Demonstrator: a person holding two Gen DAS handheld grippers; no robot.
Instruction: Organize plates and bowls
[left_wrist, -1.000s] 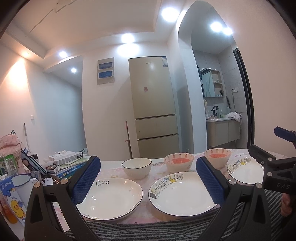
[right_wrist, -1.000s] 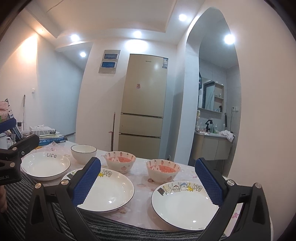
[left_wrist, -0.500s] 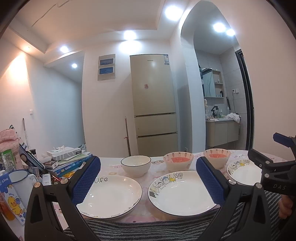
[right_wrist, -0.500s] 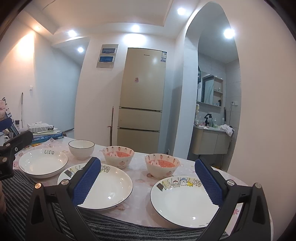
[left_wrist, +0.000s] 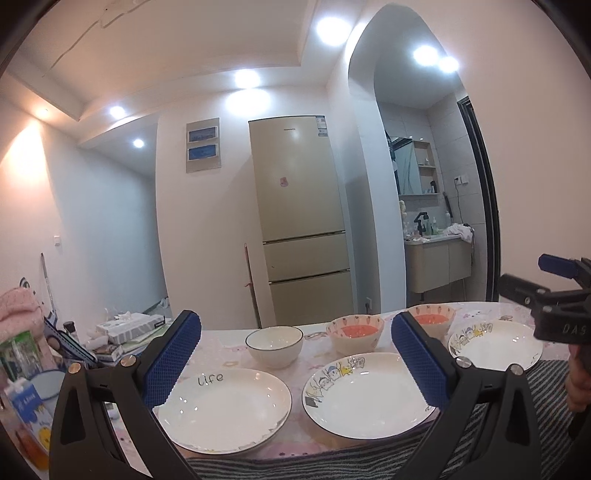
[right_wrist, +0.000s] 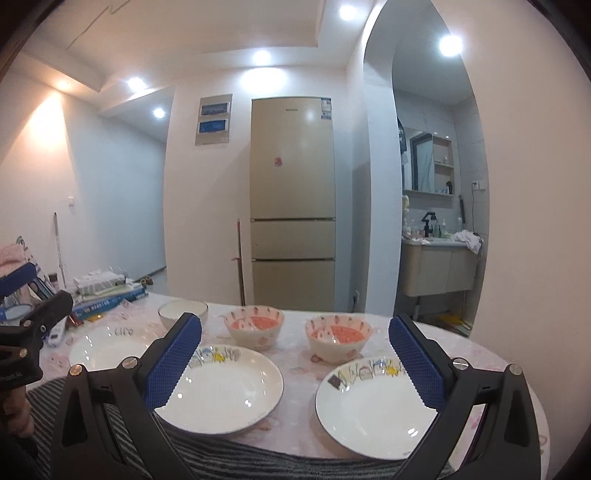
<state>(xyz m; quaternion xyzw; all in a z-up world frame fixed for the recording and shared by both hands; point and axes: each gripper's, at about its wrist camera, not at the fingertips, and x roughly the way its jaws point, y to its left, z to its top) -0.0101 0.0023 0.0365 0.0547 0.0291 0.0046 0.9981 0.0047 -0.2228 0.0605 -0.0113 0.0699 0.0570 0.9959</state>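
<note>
Writing: "life" in black script on the plain plate (left_wrist: 225, 406) at the counter's near left edge; "DAS" on the right tool (right_wrist: 293, 363) body as seen from the left camera.
Cartoon plates: middle plate (left_wrist: 365, 397) and right plate (right_wrist: 376, 410), both along the near edge.
Bowls: white bowl (left_wrist: 274, 341) and two red-lined bowls (right_wrist: 255, 326) (right_wrist: 338, 332) in a row behind the plates.
Counter (right_wrist: 291, 354): pink patterned cloth; books (right_wrist: 107, 295) at far left.
Room: beige fridge (left_wrist: 301, 221), washbasin alcove.
Left tool (left_wrist: 295, 360): spread wide, empty.
Right tool: spread wide, empty.
</note>
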